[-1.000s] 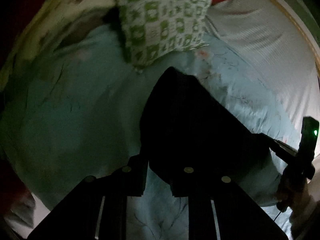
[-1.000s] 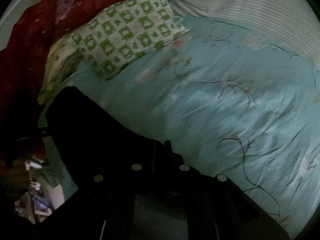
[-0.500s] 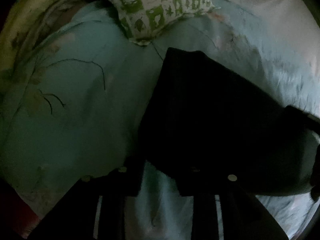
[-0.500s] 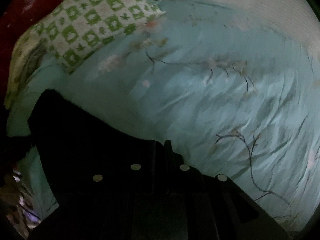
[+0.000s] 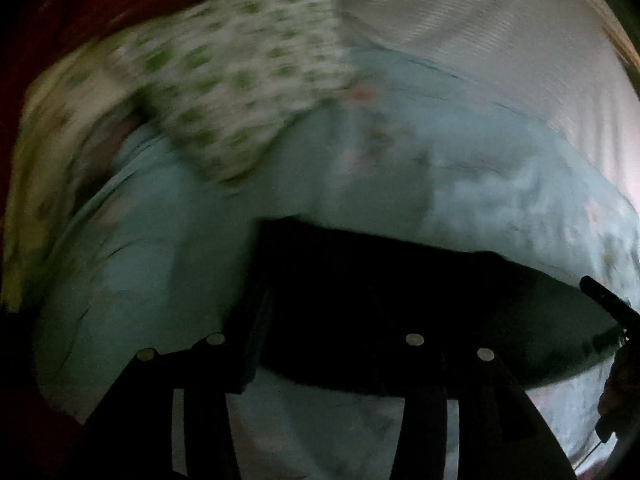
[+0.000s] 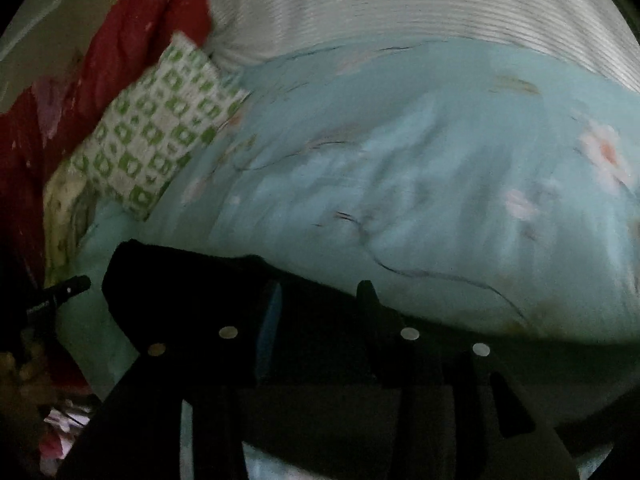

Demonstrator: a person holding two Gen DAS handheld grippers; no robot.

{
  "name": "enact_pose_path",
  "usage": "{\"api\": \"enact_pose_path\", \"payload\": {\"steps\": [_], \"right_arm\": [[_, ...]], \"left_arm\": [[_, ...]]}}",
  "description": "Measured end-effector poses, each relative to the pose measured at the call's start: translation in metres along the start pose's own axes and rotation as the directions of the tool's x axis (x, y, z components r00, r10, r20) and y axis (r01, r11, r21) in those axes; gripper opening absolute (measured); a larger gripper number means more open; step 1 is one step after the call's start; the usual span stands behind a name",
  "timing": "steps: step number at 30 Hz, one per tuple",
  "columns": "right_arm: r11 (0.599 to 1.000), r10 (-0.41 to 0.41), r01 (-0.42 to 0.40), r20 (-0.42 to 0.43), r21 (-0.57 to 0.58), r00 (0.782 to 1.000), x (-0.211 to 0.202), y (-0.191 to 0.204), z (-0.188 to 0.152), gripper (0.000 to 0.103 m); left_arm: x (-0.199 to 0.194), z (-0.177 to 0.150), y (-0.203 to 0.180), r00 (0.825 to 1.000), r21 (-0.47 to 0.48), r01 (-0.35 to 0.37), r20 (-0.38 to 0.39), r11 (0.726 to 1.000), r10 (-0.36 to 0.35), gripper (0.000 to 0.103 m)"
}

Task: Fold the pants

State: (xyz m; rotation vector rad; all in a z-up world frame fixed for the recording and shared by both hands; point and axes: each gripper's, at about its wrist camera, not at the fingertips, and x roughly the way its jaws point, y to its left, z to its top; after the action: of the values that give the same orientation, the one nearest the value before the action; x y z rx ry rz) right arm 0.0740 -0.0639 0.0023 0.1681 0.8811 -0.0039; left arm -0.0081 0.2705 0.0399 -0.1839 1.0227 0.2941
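The black pants lie as a folded dark slab on the light-blue flowered bedspread. In the left wrist view my left gripper stands over the near left edge of the pants with its fingers apart; the dark cloth hides the tips. In the right wrist view the pants stretch across the bottom, and my right gripper sits with its fingers apart over the cloth, which lies between them. The right gripper also shows at the right edge of the left wrist view, the left gripper at the left edge of the right wrist view.
A green-and-white checked pillow lies at the head of the bed. A red blanket is bunched behind it. A white striped sheet covers the far right side. Clutter lies beside the bed at lower left.
Both cameras have pulled back and tilted up, with motion blur. The pants now look flatter and wider across the bottom. Both grippers' fingers stand wider apart than before.
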Motion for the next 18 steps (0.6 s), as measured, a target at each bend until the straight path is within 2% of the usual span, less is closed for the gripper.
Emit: {"api": "enact_pose_path", "payload": {"steps": [4, 7, 11, 14, 18], "right_arm": [[0.993, -0.062, 0.059, 0.029, 0.107, 0.998, -0.037, -0.039, -0.027, 0.041], [0.975, -0.108, 0.096, 0.048, 0.201, 0.993, -0.061, -0.067, -0.046, 0.041], [0.937, -0.163, 0.133, 0.069, 0.322, 0.984, -0.089, -0.102, -0.07, 0.041], [0.9, -0.212, 0.161, 0.084, 0.405, 0.974, -0.106, -0.124, -0.088, 0.041], [0.852, -0.258, 0.171, 0.112, 0.495, 0.96, -0.126, -0.151, -0.104, 0.041]], "left_arm": [[0.008, 0.011, -0.072, 0.995, 0.159, 0.099, -0.024, 0.982, -0.096, 0.05], [0.011, 0.01, -0.127, 0.985, 0.273, 0.175, -0.055, 0.946, -0.166, 0.051], [0.015, 0.001, -0.2, 0.967, 0.436, 0.256, -0.119, 0.862, -0.227, 0.053], [0.02, -0.006, -0.242, 0.956, 0.517, 0.293, -0.164, 0.804, -0.242, 0.052], [0.028, -0.014, -0.301, 0.927, 0.597, 0.376, -0.256, 0.708, -0.276, 0.052]]}}
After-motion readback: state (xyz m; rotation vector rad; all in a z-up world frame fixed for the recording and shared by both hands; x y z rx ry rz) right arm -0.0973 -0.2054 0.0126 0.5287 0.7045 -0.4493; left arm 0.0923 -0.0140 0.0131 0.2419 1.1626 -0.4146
